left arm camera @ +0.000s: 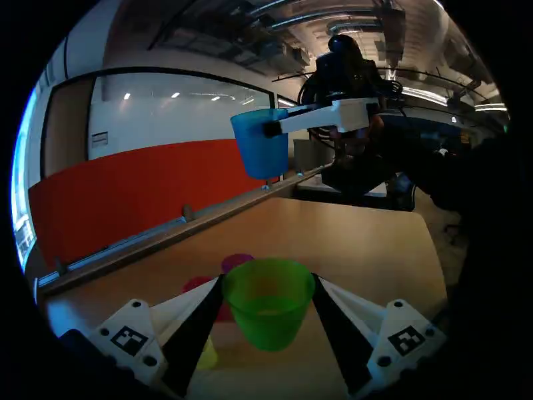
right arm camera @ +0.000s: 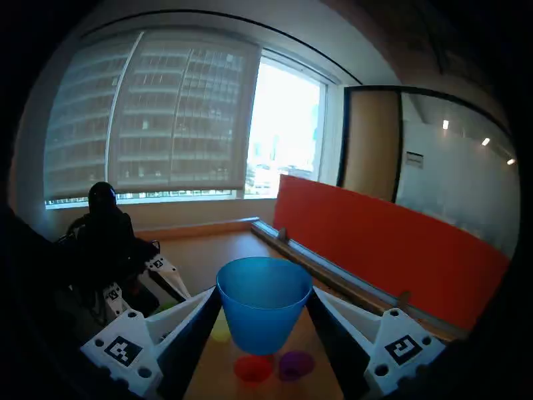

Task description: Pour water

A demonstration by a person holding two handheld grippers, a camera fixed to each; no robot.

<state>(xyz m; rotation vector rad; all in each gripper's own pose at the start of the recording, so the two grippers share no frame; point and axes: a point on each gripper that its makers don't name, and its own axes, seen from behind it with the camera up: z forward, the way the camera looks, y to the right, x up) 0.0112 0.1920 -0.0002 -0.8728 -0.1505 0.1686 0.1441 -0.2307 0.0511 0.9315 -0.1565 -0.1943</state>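
**Two cups gripped, nothing tipped yet**

Your left hand-held gripper (left arm camera: 268,288) is closed part-way, both fingers pressing the sides of the green cup (left arm camera: 268,320). You hold it upright and low over the wooden surface (left arm camera: 360,233), which suits a cup meant to receive. Its mouth faces up and open. There is a pale patch at the bottom, but you cannot tell from here whether that is water or only light through the plastic.

Your right hand-held gripper (right arm camera: 264,293) is closed to the same degree on the blue cup (right arm camera: 263,323), one finger on each side. The left gripper view shows that cup raised well above the surface and well apart from the green one. It is roughly upright, so the pour looks not yet begun. I see no clear waterline inside it and cannot tell how full it is.

Below the blue cup, a yellow cup (right arm camera: 220,330), a red cup (right arm camera: 253,368) and a purple cup (right arm camera: 295,365) stand on the surface, mouths up. Keep your pour clear of them.
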